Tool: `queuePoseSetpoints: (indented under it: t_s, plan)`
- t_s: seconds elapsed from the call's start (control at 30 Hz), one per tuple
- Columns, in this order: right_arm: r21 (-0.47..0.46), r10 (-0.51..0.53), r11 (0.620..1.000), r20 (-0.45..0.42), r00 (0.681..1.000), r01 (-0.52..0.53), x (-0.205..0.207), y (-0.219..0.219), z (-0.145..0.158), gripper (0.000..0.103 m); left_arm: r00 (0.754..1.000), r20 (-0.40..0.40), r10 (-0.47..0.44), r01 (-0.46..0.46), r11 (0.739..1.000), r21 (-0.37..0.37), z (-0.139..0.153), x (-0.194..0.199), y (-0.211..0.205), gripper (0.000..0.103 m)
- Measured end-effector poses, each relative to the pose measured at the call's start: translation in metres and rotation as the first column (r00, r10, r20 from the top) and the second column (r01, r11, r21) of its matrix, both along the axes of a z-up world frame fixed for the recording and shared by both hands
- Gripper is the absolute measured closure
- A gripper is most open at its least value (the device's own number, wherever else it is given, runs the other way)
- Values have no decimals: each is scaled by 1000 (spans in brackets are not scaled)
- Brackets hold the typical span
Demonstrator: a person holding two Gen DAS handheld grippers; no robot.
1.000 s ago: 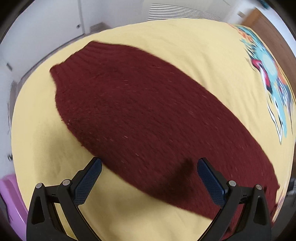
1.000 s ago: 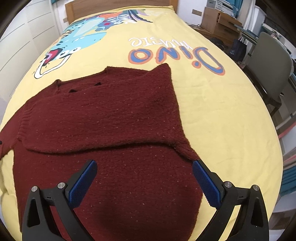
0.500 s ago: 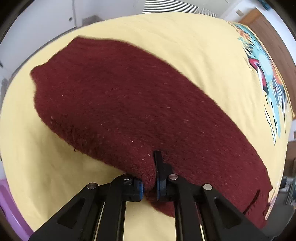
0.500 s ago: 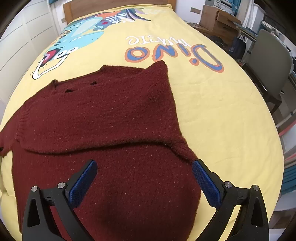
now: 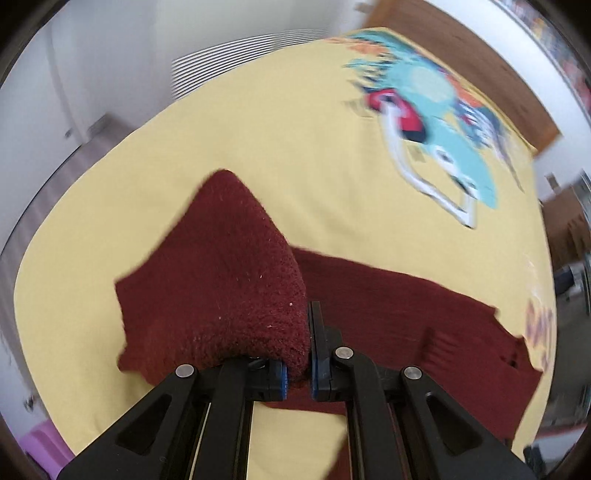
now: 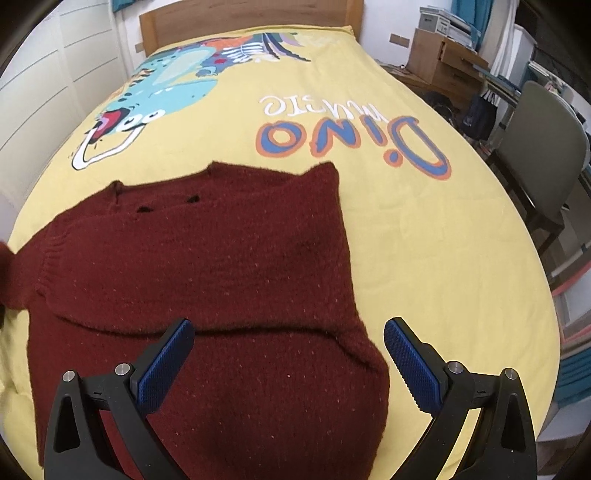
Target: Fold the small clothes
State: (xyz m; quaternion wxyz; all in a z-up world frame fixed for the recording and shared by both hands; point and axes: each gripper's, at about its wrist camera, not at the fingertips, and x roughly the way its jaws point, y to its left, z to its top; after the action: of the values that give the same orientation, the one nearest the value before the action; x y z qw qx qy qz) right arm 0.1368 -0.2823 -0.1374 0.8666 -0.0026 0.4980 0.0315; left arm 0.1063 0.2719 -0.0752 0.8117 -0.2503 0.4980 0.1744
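Note:
A dark red knitted sweater [image 6: 207, 266] lies on a yellow bedspread [image 6: 424, 236] with a dinosaur print. One sleeve is folded across its chest. My left gripper [image 5: 297, 376] is shut on the other sleeve [image 5: 229, 288], which hangs lifted off the bed and drapes over the left finger. The rest of the sweater [image 5: 406, 314] stretches flat to the right below it. My right gripper [image 6: 288, 354] hovers open over the sweater's lower body, nothing between its blue pads [image 6: 410, 365].
A wooden headboard [image 6: 243, 18] closes the far end of the bed. A grey chair [image 6: 543, 155] and a cluttered wooden desk [image 6: 447, 55] stand to the right. White wardrobe doors [image 6: 44, 74] run along the left. A pink object [image 5: 40, 454] sits at the bed's near corner.
My left gripper went from wide open above the sleeve to shut on its edge, then rose and swung toward the body, carrying the sleeve up. The right gripper stayed almost still and open.

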Motion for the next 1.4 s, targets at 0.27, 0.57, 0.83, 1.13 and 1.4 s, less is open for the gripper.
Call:
queuePoseSetpoints:
  t_s: [0.27,0.57,0.83,1.13,1.4]
  plan:
    - [30,-4,1000,31,999,3,8,-7,17,1,971,77,-224,226,974,-22,33,49,-112,97]
    - [21,4,1000,25,1000,-5,15,-16,35,1,888,70,-455,455,890,11,13,108,-248,97]
    - [34,6,999,-37,999,-5,13,-23,16,1,838,-75,-540,544,838,50,-54,109,-319,97]
    - [59,5,998,-98,995,1,3,-27,-11,1,814,-207,-543,564,824,57,-119,97,-321,96]
    - [72,-5,997,-115,993,13,-1,-32,-19,1,809,-226,-542,569,820,69,-124,102,-320,88]
